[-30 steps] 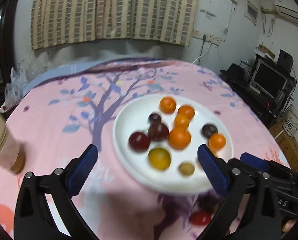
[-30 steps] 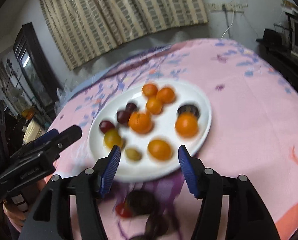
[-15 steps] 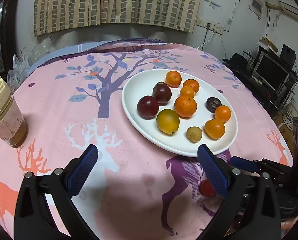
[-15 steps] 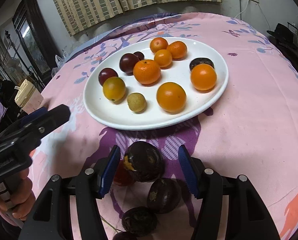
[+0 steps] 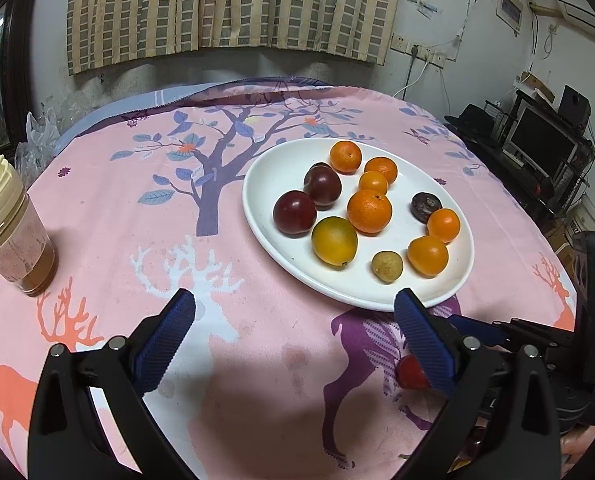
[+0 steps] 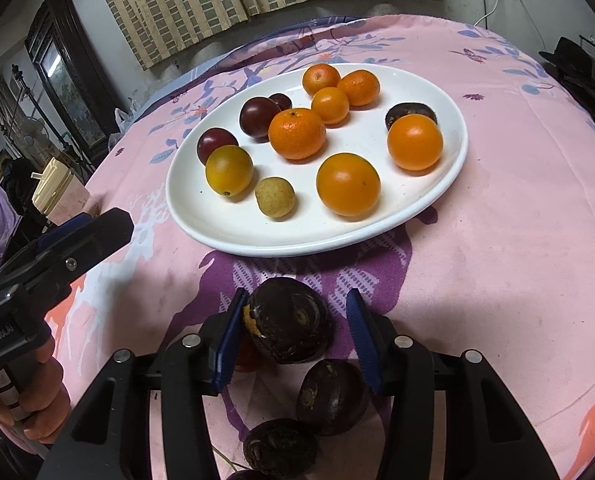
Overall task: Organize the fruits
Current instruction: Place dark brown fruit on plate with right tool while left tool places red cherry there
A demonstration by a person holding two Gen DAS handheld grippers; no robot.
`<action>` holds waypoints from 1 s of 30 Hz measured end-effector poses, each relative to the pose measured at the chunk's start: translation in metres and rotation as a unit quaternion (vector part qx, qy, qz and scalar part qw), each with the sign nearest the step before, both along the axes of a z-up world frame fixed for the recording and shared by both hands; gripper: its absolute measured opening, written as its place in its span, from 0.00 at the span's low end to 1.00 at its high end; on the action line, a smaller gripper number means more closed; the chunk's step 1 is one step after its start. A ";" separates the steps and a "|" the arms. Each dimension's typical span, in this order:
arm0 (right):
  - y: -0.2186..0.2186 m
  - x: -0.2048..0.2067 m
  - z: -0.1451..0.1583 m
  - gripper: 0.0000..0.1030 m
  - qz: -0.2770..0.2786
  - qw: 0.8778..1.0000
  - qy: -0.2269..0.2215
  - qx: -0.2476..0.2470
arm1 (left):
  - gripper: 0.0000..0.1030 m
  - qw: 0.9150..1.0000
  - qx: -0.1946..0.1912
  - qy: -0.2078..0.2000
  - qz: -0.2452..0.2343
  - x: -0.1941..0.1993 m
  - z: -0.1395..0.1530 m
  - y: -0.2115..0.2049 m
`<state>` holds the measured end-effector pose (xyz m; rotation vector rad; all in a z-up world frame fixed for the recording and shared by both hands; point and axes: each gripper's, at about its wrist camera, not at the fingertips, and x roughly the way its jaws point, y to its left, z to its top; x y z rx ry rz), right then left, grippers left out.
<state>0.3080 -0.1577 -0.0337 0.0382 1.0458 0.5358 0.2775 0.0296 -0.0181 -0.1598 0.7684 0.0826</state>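
Passion fruit (image 6: 287, 326), dark and wrinkled, is lying on the pink tablecloth (image 6: 509, 264) just short of the white plate (image 6: 201, 224), between the jaws of the right gripper (image 6: 297, 340), which are closing around it. The left pad is touching the rind; the right pad is standing apart. Rind appears stiff, light and slightly yielding, with a yellow damaged patch beside the left pad, so a hold across the widest middle looks soundest. Two similar fruits (image 6: 331, 396) and a small red one are lying nearer the camera. The left gripper (image 5: 293, 332) is hovering wide open, holding nothing.
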 end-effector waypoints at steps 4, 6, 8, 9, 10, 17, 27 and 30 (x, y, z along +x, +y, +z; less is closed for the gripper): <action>0.001 0.003 -0.003 0.49 0.006 1.000 0.007 0.010 | 0.95 1.000 -0.001 -0.001 0.000 0.000 0.000 0.000; 0.001 0.003 -0.002 0.41 0.016 1.000 0.010 0.018 | 0.95 1.000 0.000 -0.001 0.000 0.000 0.000 -0.001; 0.001 0.002 -0.002 0.40 0.017 1.000 0.008 0.019 | 0.95 1.000 0.000 -0.001 0.001 0.000 0.000 -0.001; 0.000 0.002 -0.001 0.40 0.016 1.000 0.010 0.021 | 0.95 1.000 0.000 -0.001 0.000 0.000 0.000 -0.001; -0.002 0.003 -0.001 0.40 0.015 0.999 0.017 0.029 | 0.95 1.000 0.001 0.000 0.000 0.000 0.000 -0.001; -0.040 0.001 0.021 0.39 0.014 0.986 0.033 0.163 | 0.95 0.998 -0.004 0.005 -0.068 -0.005 0.001 -0.011; -0.068 -0.003 0.033 0.39 -0.023 0.979 0.017 0.203 | 0.53 0.972 0.051 0.047 -0.225 -0.012 -0.027 -0.075; -0.068 -0.004 0.034 0.39 -0.020 0.979 0.016 0.204 | 0.52 0.970 0.054 0.051 -0.233 -0.012 -0.034 -0.081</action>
